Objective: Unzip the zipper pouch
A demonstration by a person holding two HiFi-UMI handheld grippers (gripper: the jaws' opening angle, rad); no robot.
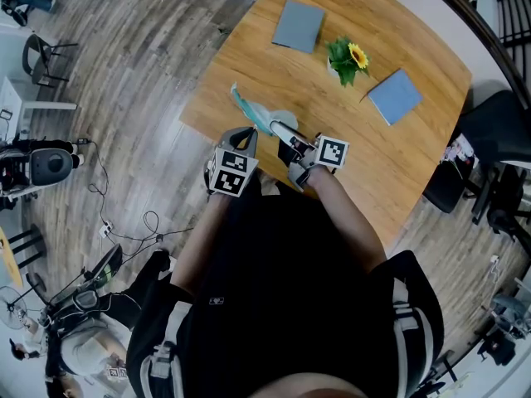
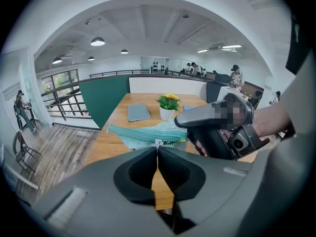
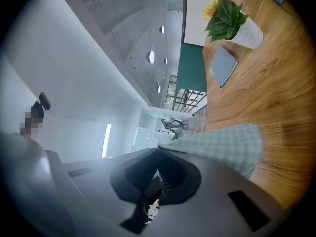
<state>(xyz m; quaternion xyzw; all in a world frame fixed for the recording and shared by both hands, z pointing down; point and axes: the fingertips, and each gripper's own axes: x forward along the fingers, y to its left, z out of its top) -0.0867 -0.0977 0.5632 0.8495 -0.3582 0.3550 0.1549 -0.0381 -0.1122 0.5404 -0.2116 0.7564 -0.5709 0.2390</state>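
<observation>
A pale green checked pouch [image 1: 264, 116] with a teal zipper lies near the front edge of the wooden table [image 1: 415, 164]. In the left gripper view the pouch [image 2: 140, 135] stretches across the table just beyond my left gripper [image 2: 158, 149], whose jaws are shut on the small white zipper pull [image 2: 158, 143]. My right gripper [image 1: 275, 126] comes in from the right. In the right gripper view the right gripper [image 3: 158, 149] is shut on the edge of the checked fabric [image 3: 222, 144]. Both grippers meet at the pouch's near end.
A potted sunflower [image 1: 347, 60] stands mid-table between two grey-blue notebooks [image 1: 299, 25] [image 1: 395, 96]. A dark chair [image 1: 498, 139] stands at the table's right. Cables and equipment lie on the wooden floor to the left [image 1: 108, 222].
</observation>
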